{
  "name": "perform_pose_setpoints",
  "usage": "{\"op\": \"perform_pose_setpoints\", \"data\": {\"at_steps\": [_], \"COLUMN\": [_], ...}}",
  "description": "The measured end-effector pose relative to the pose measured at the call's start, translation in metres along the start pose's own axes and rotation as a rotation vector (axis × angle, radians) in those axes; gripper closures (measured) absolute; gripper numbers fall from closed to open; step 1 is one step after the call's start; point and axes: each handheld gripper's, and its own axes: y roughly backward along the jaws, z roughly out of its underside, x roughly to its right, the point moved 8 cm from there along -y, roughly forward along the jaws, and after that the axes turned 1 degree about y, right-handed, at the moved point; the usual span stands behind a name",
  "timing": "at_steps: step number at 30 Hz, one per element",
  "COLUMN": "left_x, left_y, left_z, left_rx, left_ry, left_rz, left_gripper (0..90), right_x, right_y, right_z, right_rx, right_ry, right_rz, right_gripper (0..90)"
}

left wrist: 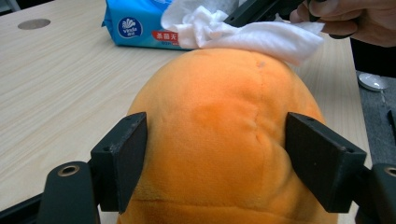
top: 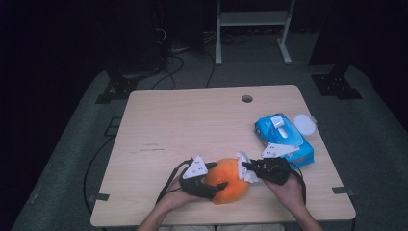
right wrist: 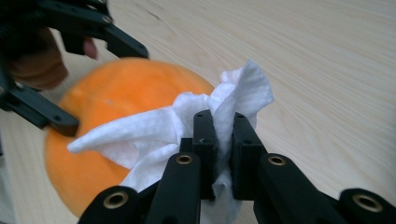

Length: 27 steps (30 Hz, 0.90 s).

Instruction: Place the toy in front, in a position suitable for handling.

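- Two hand-held grippers at one orange plush toy [top: 230, 182] near the table's [top: 192, 120] front edge.
- Toy lying on its side, long axis roughly across the table, rounded end toward the right.
- Left hand-held gripper [left wrist: 215, 154] straddling the toy, pads against its flanks.
- Right hand-held gripper [right wrist: 223, 140] pressed together, pinching a white wipe [right wrist: 154, 130] draped on the toy's top.
- Blue wipe pack [top: 285, 139] behind on the right, flap up; contents hidden.

Black two-jaw tools [top: 223, 185] with brass screws, grey plates.
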Motion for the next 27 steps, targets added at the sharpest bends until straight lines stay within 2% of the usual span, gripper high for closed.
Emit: {"op": "perform_pose_setpoints", "data": {"at_steps": [3,6,8,10,12,16,19,22,27], "left_x": [0.000,-0.001,-0.001,-0.002,-0.002,-0.002,-0.002,-0.001,0.003], "left_y": [0.000,0.001,0.001,0.002,0.002,0.001,0.001,0.001,0.000], "left_z": [0.000,0.001,0.001,0.001,0.001,0.001,0.001,0.001,-0.001], "left_rx": [0.002,0.000,-0.001,-0.002,0.001,0.001,0.001,0.001,-0.002], "left_ry": [0.004,0.008,0.009,0.009,0.012,0.009,0.014,0.018,0.005], "left_rz": [0.000,-0.002,-0.002,-0.002,-0.002,0.000,0.001,0.003,-0.001], "left_gripper": [23.3,23.4,23.4,23.4,23.4,23.4,23.4,23.3,23.3], "right_x": [0.002,-0.005,-0.013,-0.017,-0.014,0.001,0.005,-0.001,-0.012], "right_y": [0.001,0.001,0.002,0.000,-0.001,-0.003,-0.003,-0.004,-0.008], "right_z": [0.001,-0.006,-0.013,-0.015,-0.013,-0.001,0.001,-0.006,-0.019], "right_rx": [0.002,0.025,0.049,0.048,0.042,0.008,0.012,0.025,0.059], "right_ry": [-0.019,0.005,0.019,0.041,0.027,-0.025,-0.061,-0.029,-0.025], "right_rz": [-0.007,-0.008,-0.032,-0.029,-0.033,-0.016,-0.031,-0.021,-0.053], "right_gripper": [82.2,82.2,82.2,82.2,82.2,82.2,82.2,82.2,82.2]}}
